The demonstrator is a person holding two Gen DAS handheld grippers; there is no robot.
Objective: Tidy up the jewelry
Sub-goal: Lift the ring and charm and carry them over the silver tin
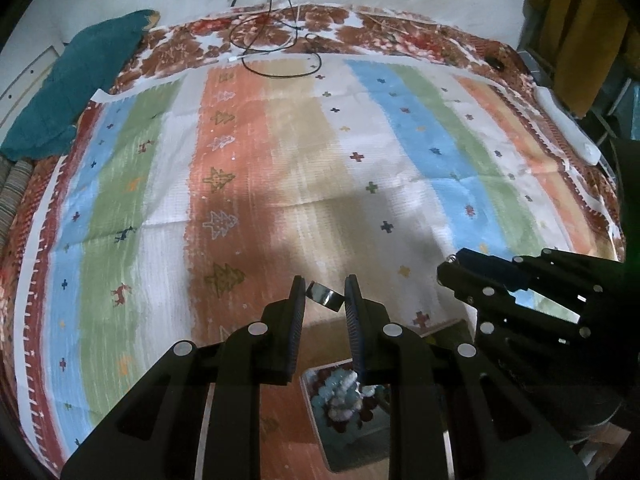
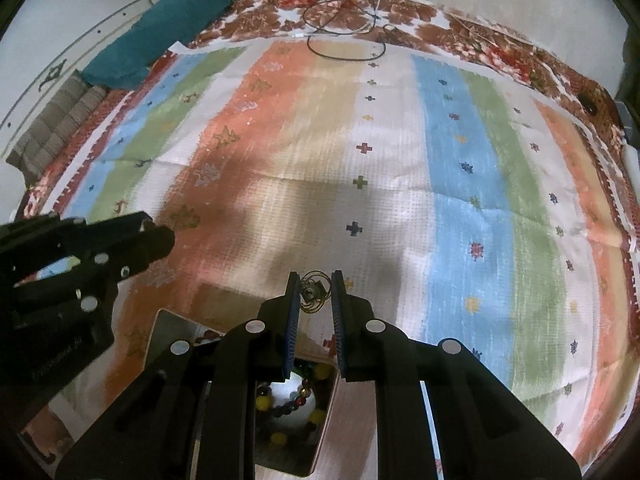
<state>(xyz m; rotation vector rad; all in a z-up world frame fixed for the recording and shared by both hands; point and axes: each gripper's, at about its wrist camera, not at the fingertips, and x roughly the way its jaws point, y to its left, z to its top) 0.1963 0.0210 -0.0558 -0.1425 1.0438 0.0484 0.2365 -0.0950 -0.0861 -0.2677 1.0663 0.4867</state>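
Observation:
My left gripper (image 1: 325,279) points down over the striped mat and is shut on a dark shiny ring (image 1: 324,294), held crosswise between its pads. Under it lies a box compartment (image 1: 352,454) holding pale blue and white beads (image 1: 343,394). In the right wrist view my right gripper (image 2: 316,275) is shut on a gold wire earring (image 2: 314,293) with a small pendant. Beneath it is a box compartment (image 2: 333,396) with yellow, red and dark beads (image 2: 280,404). Each gripper shows in the other's view: the right gripper (image 1: 450,270) to the right, the left gripper (image 2: 162,238) to the left.
A striped mat (image 1: 248,152) with small crosses and trees covers a floral cloth. A teal cloth (image 1: 84,76) lies at the far left, black and white cables (image 1: 280,56) at the far edge, and a white oblong device (image 1: 568,128) on the right edge.

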